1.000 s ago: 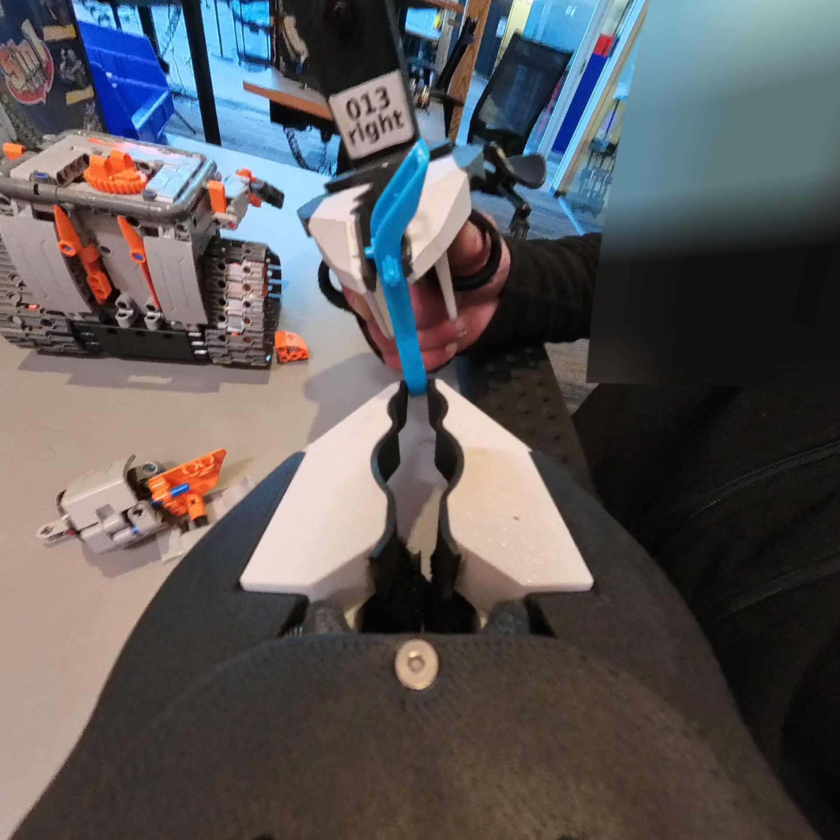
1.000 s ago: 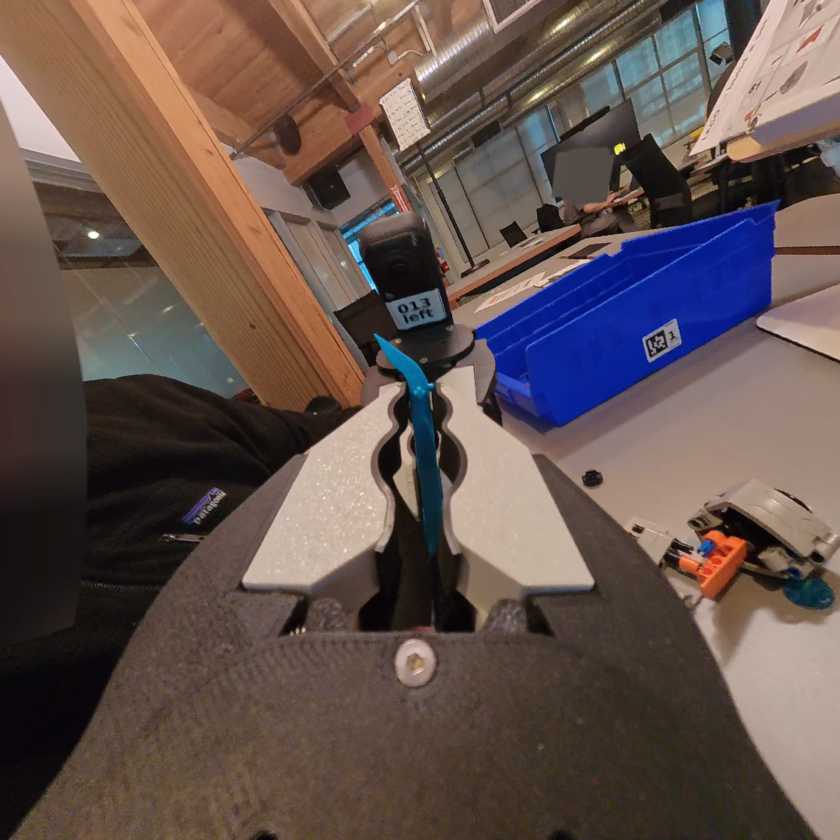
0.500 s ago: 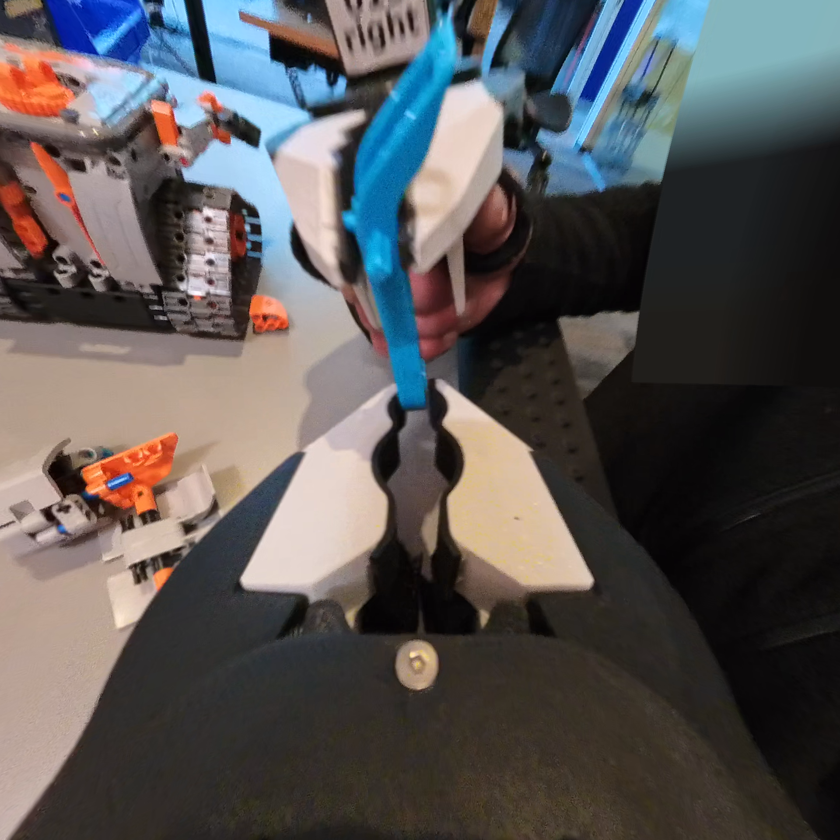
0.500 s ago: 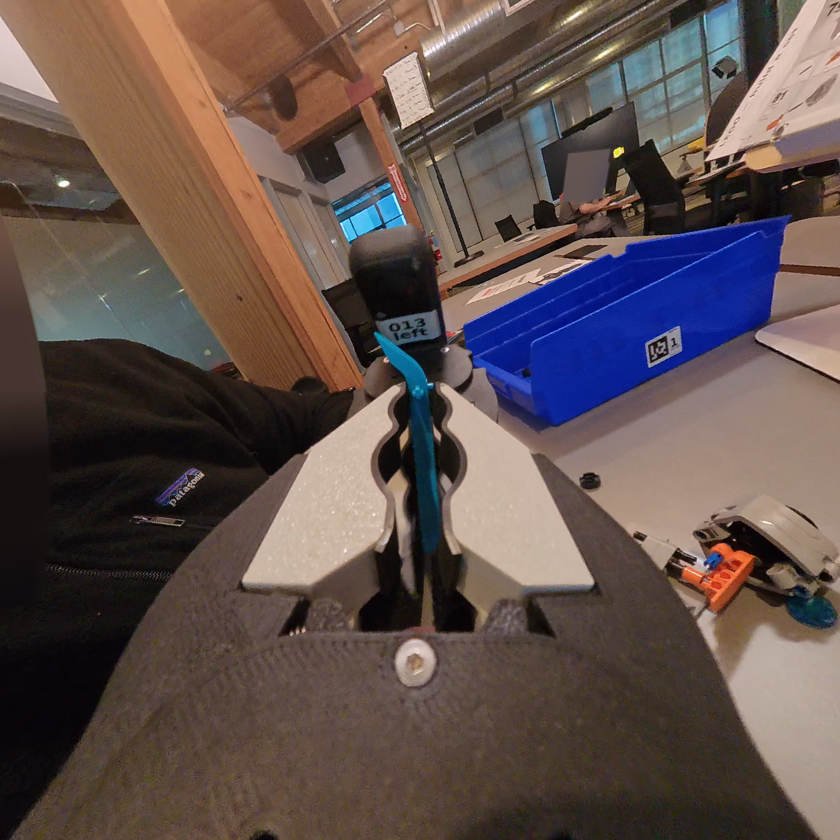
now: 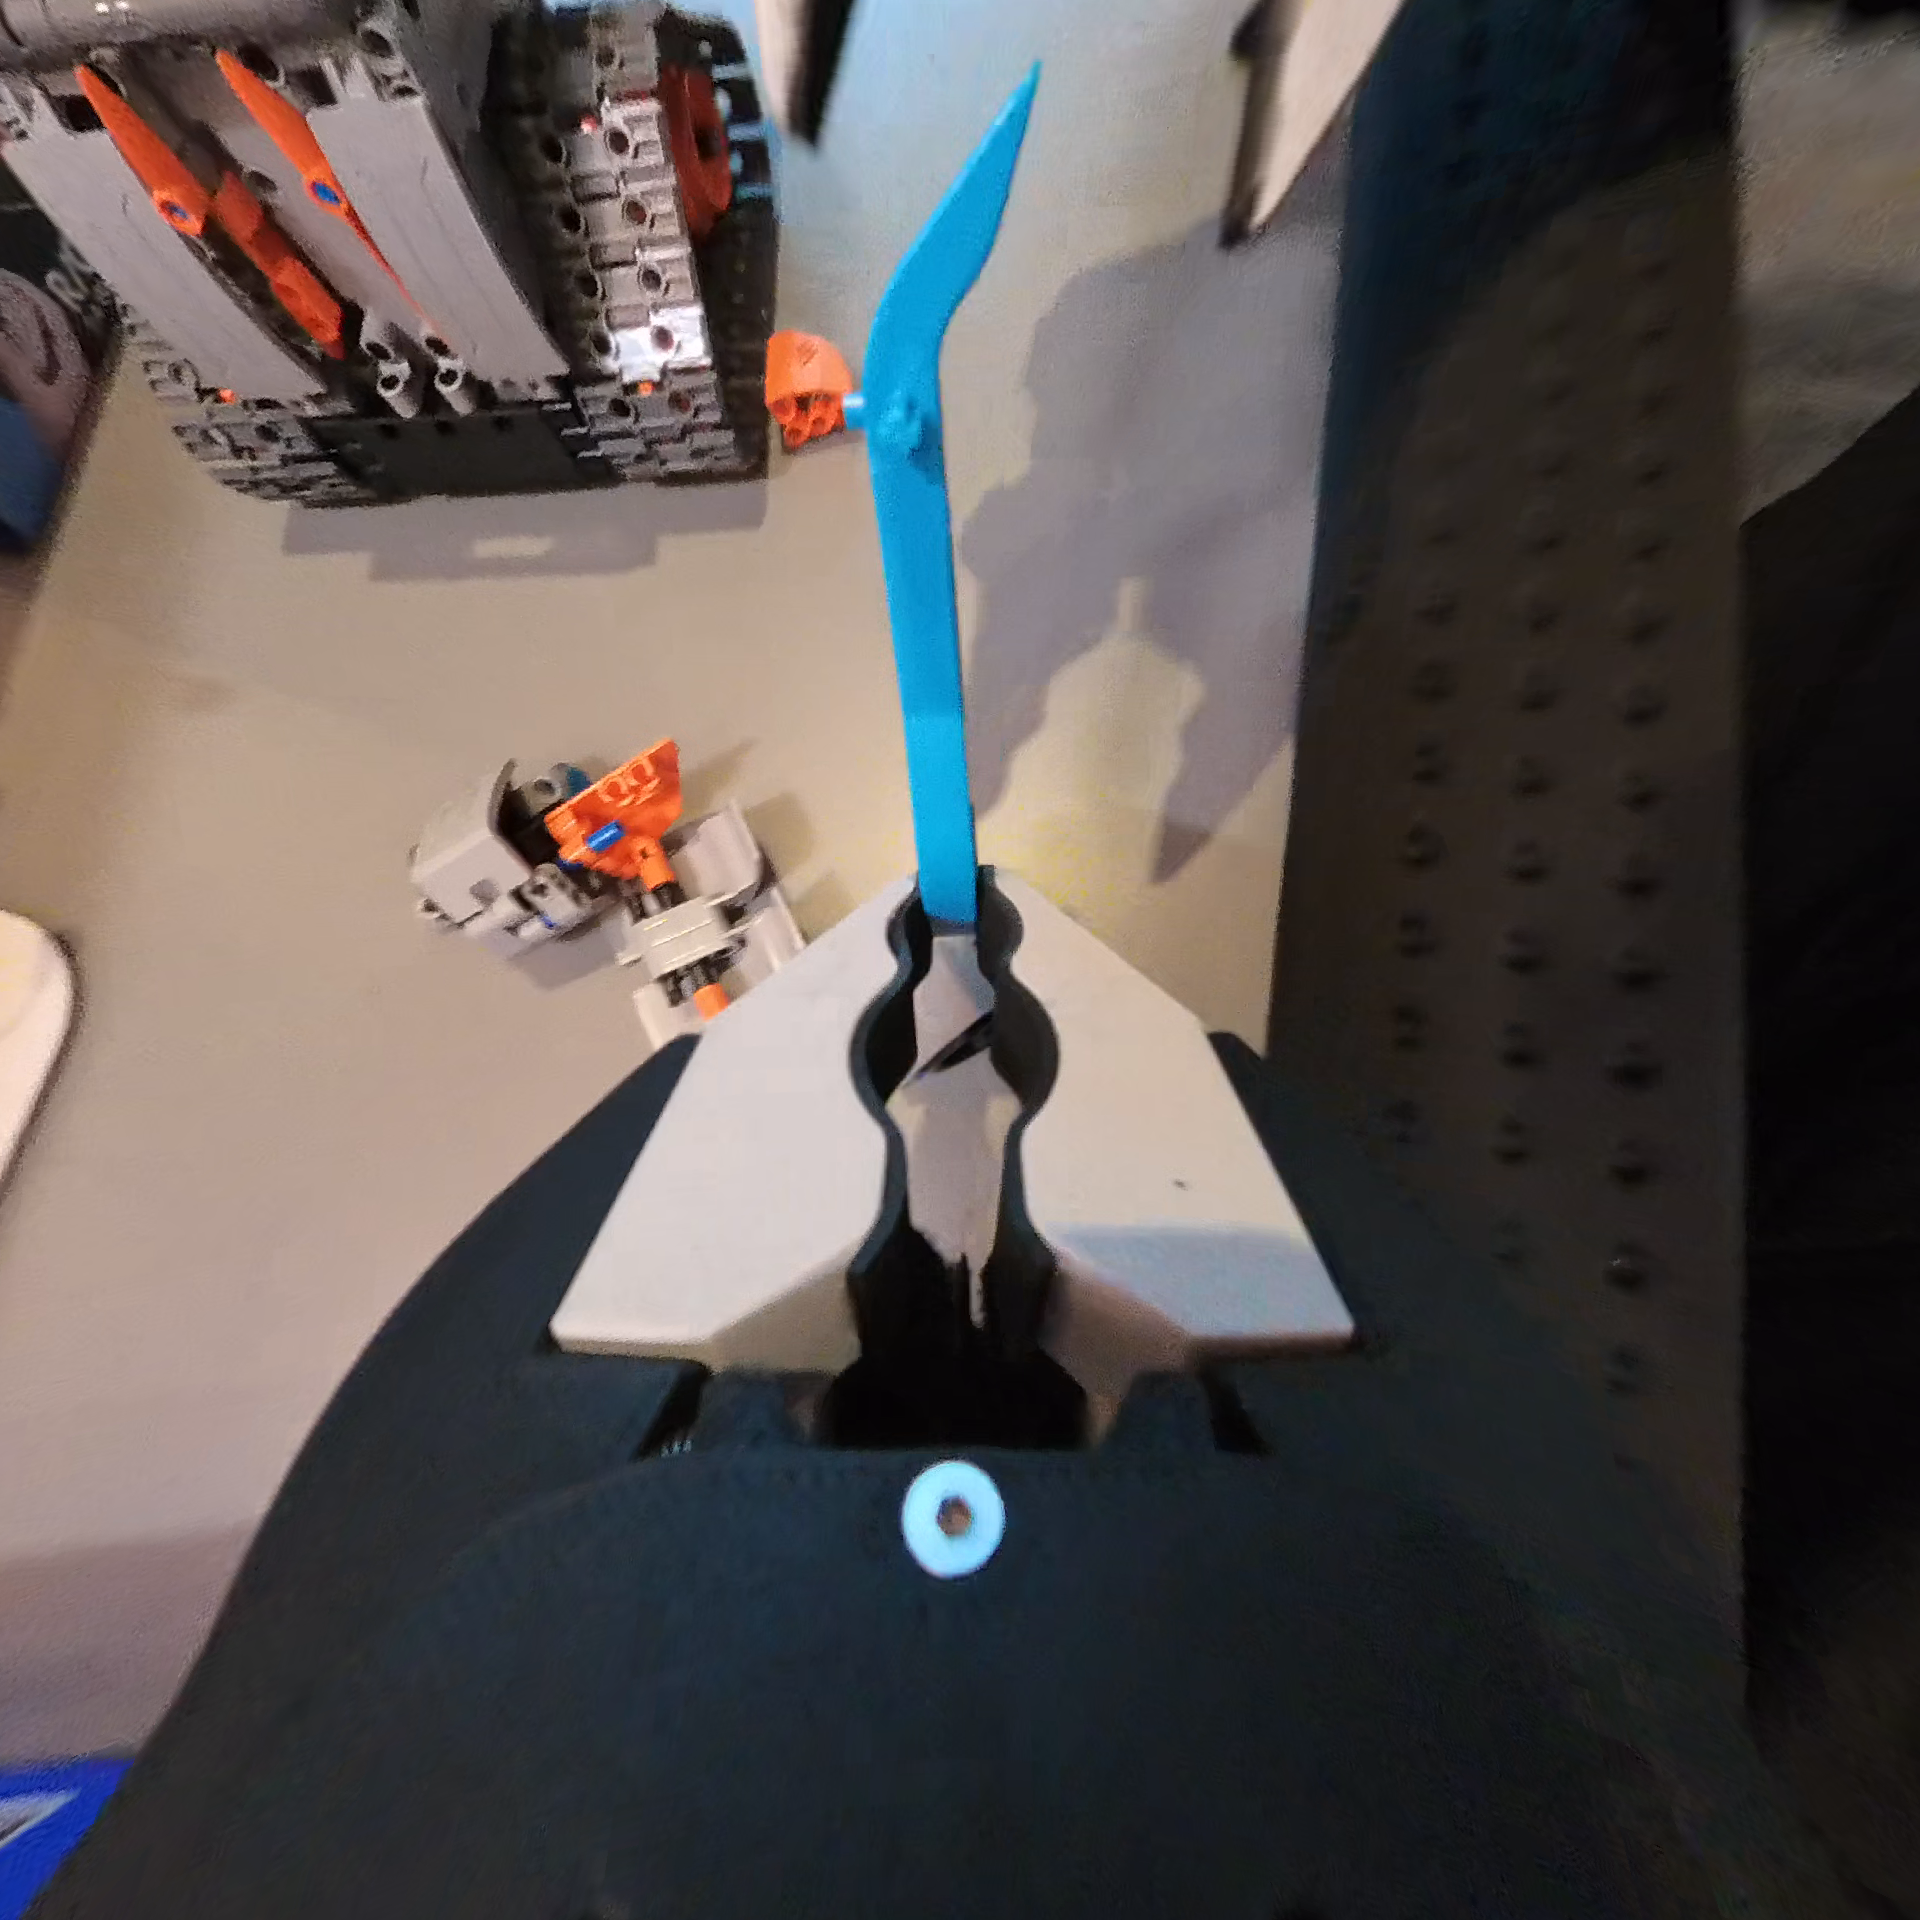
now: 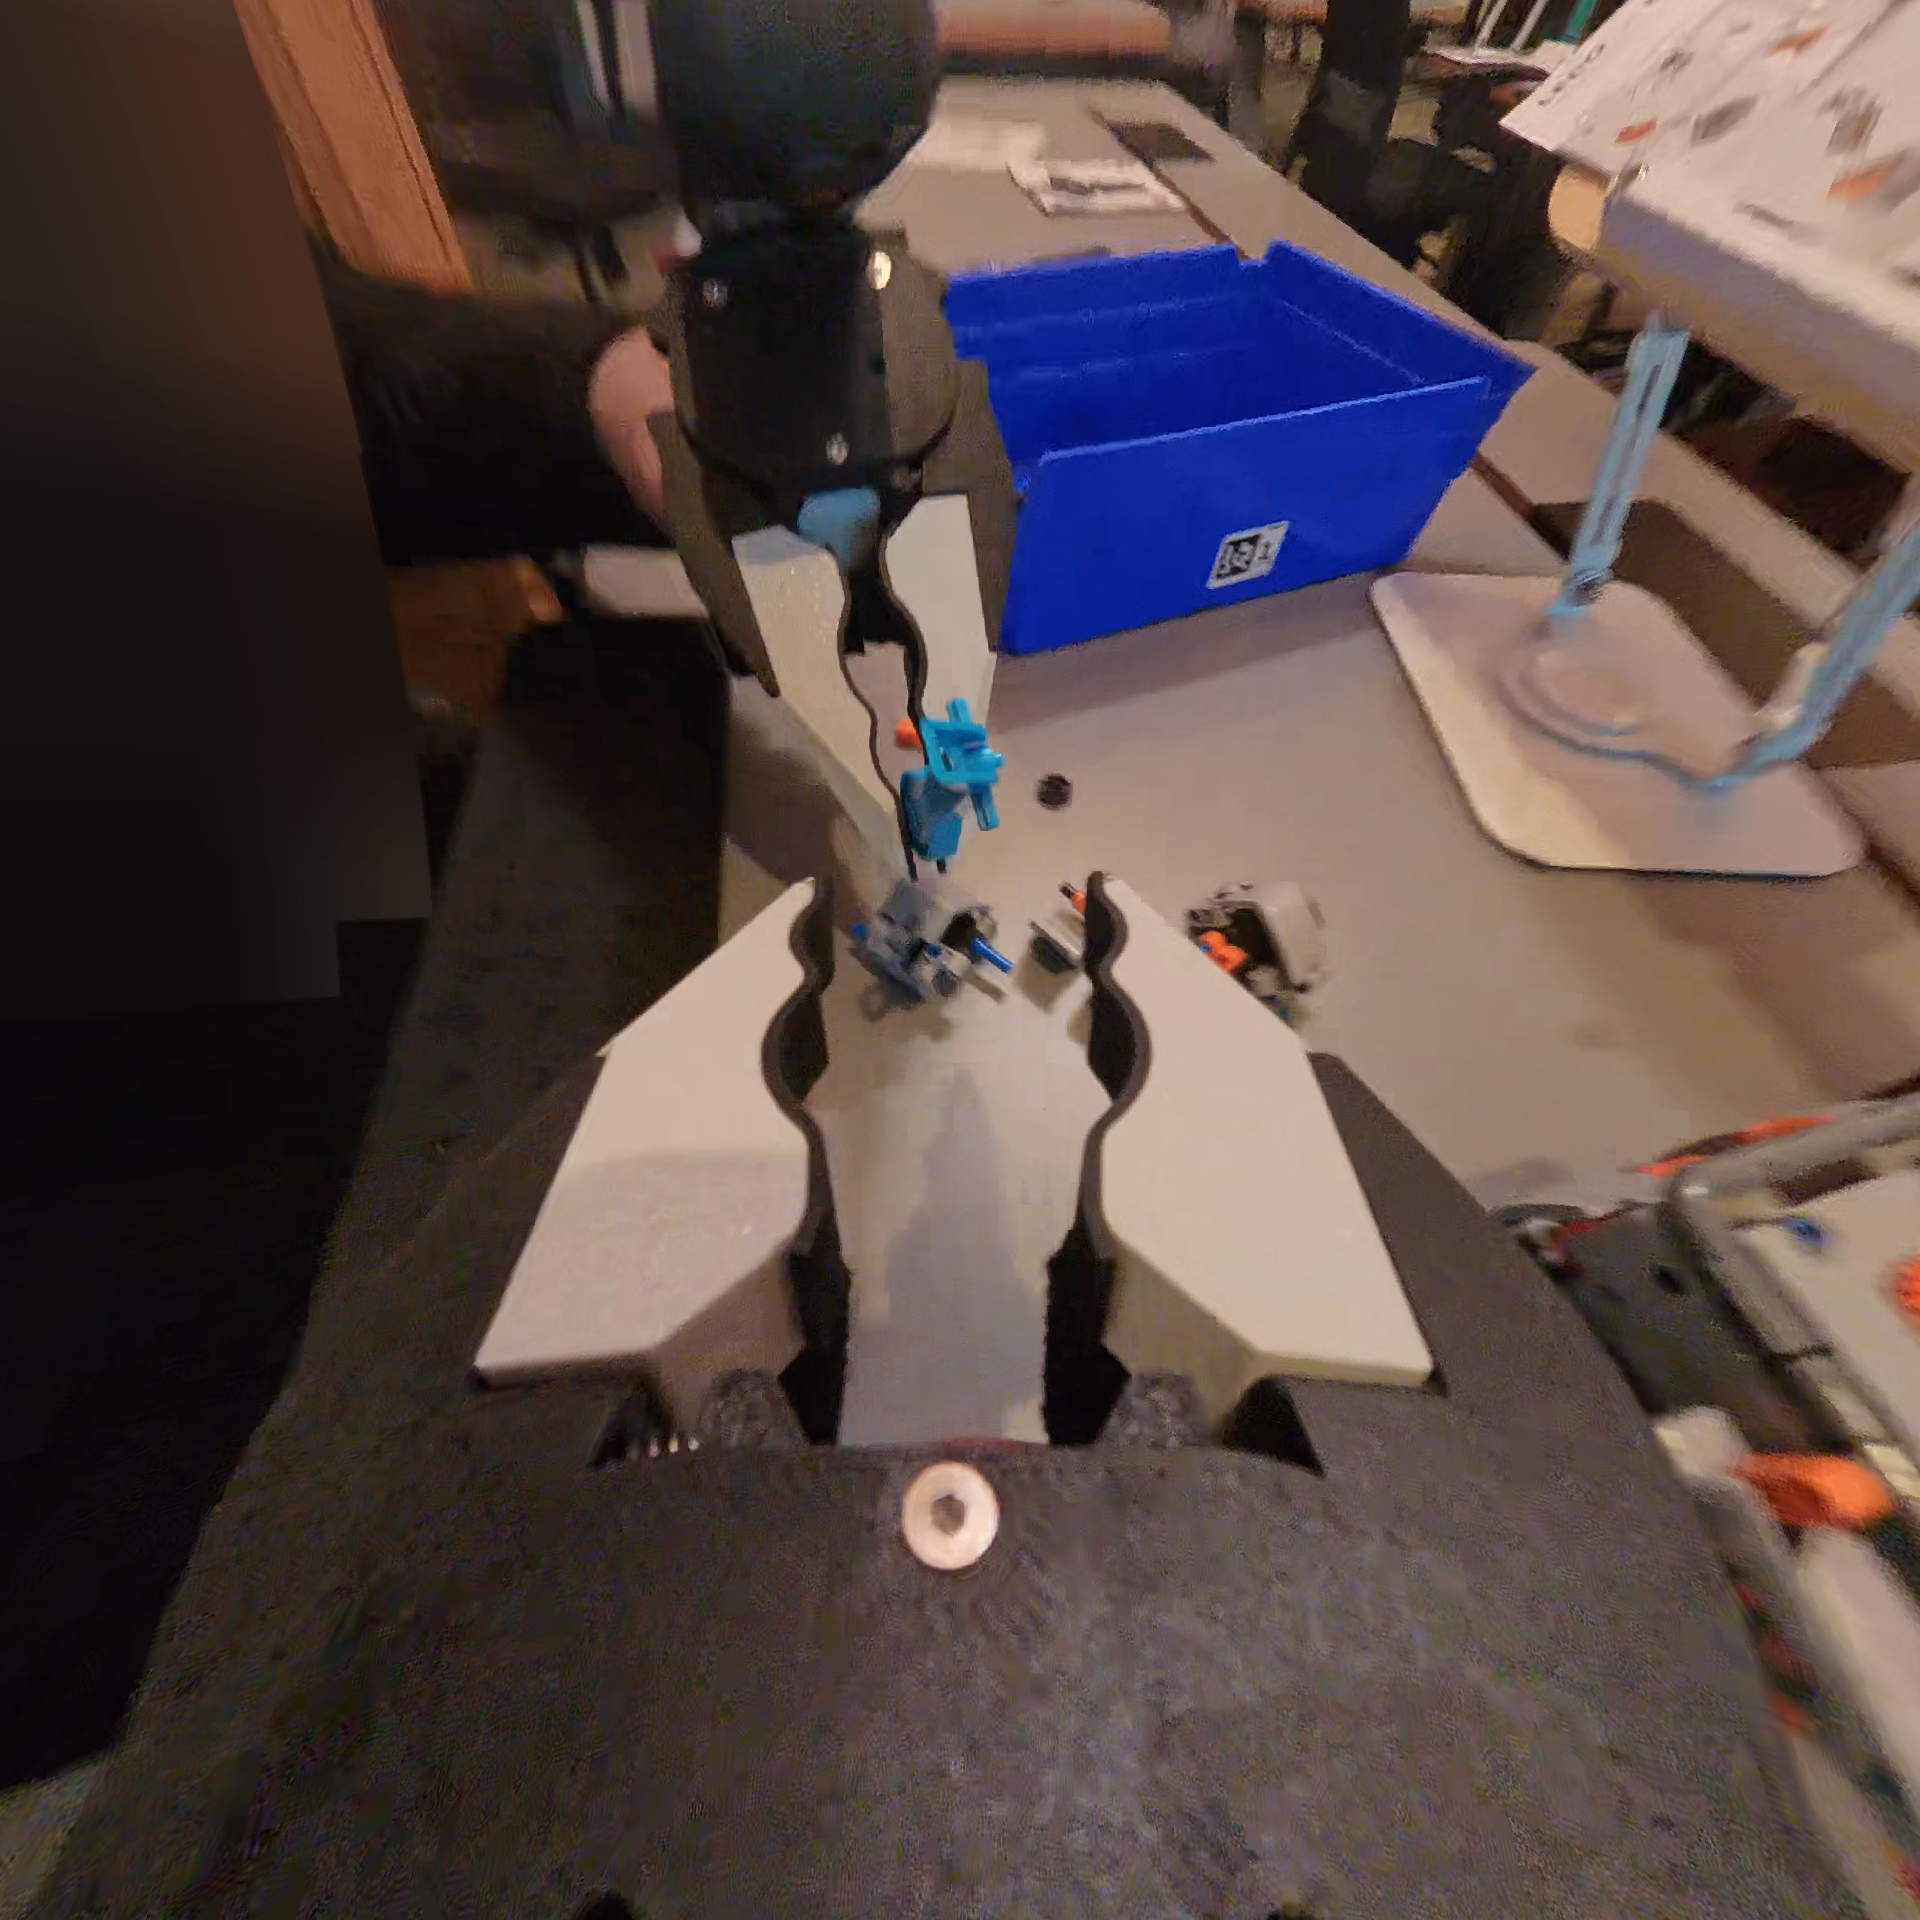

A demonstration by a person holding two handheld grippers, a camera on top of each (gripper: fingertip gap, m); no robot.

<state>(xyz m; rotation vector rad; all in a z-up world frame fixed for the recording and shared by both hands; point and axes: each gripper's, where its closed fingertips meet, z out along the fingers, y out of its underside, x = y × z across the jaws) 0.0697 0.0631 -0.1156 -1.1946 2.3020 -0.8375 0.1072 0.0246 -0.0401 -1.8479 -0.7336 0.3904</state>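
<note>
My left gripper is shut on the lower end of a long blue blade-shaped brick piece, which sticks up ahead of the fingers above the grey table. In the right wrist view the same blue piece hangs from the left gripper, just above the table. My right gripper is open and empty, its jaws spread wide over a small grey and blue brick sub-assembly. One of the right gripper's fingers shows at the top of the left wrist view, clear of the blade.
A large grey, black and orange tracked brick vehicle stands at the back. Near it lie a loose orange piece and a grey-orange sub-assembly. A blue bin, a white stand base and a black perforated board border the area. My right fingertips sit around 9 cm from my left ones.
My right gripper has let go of the blue blade and opened. Both grippers have tilted down toward the table. The left gripper alone now holds the blade.
</note>
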